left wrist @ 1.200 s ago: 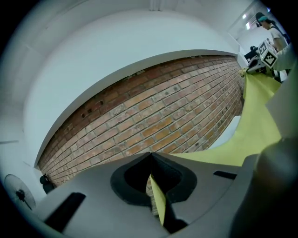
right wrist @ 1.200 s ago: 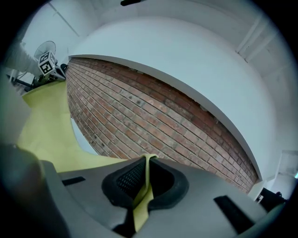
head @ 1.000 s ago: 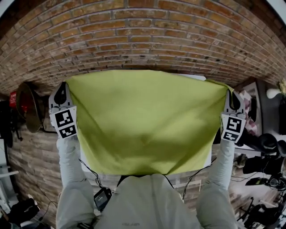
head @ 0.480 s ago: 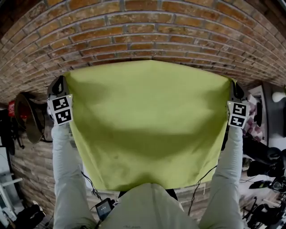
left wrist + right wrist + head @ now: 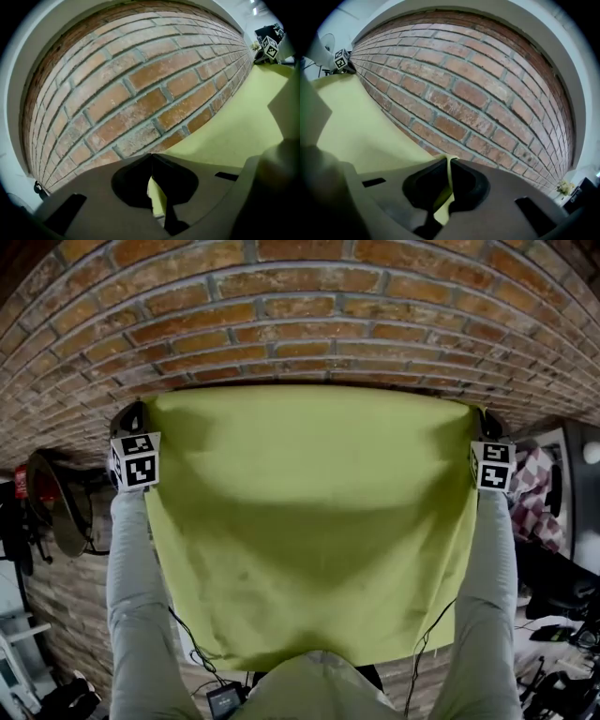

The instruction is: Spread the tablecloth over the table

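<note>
A yellow-green tablecloth [image 5: 309, 521] is stretched wide between both grippers and hides the table under it. My left gripper [image 5: 139, 420] is shut on the cloth's far left corner, and a yellow fold [image 5: 157, 197] shows pinched between its jaws. At the far right corner my right gripper [image 5: 484, 424] is shut on the cloth too, with a strip of cloth [image 5: 446, 185] caught between the jaws. The cloth's far edge lies close to the brick wall [image 5: 300, 324]. Its near edge hangs down by the person's body.
A brick wall [image 5: 131, 89] rises straight ahead. A round dark object [image 5: 52, 507] stands at the left. A checked red-and-white cloth [image 5: 534, 498] and dark equipment sit at the right. Cables hang below the cloth near the person's waist.
Both grippers have moved forward toward the wall and down with the cloth, which now lies flatter and more spread. Their grip on the corners is unchanged.
</note>
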Motion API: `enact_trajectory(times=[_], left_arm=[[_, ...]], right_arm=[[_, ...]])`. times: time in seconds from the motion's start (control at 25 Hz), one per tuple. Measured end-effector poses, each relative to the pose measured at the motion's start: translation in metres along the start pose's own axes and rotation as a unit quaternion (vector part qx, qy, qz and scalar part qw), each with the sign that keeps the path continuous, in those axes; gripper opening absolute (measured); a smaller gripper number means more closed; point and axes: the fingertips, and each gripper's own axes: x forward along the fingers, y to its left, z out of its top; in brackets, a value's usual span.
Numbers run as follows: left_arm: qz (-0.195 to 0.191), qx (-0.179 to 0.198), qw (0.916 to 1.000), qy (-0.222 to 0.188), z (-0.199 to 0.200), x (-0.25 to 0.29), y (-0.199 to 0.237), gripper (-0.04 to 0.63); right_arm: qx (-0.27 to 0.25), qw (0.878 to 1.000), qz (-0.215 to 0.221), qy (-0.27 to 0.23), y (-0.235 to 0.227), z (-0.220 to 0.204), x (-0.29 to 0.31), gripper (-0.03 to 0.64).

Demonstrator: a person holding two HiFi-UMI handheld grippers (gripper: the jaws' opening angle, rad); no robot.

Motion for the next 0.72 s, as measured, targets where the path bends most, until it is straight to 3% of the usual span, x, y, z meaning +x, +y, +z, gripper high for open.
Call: enact_trajectory(times=[0.4,0.52,0.56,0.64,0.72], left_arm=[[-0.050,-0.019,0.9964,0.066,-0.062,0.033,-0.058,0.027],[-0.051,-0.037,0.9958,0.066,-0.067,0.028,-0.062,0.028],[-0.051,-0.042,0.9960,0.061,-0.064,0.026,-0.062,0.036],[-0.055,-0.054,0.9957,0.052,-0.060,0.019,-0.062,0.127],[-0.059,-0.068,0.9947,0.048,-0.056,0.008,-0.061,0.135]], right_arm=[[0.042,0.997,0.041,0.054,0.061,-0.054,0.038,0.026],[0.067,0.995,0.055,0.053,0.069,-0.056,0.036,0.039],[0.076,0.994,0.059,0.049,0.070,-0.055,0.034,0.069],[0.091,0.993,0.067,0.040,0.068,-0.052,0.026,0.125],[0.096,0.992,0.073,0.030,0.066,-0.048,0.015,0.137]])
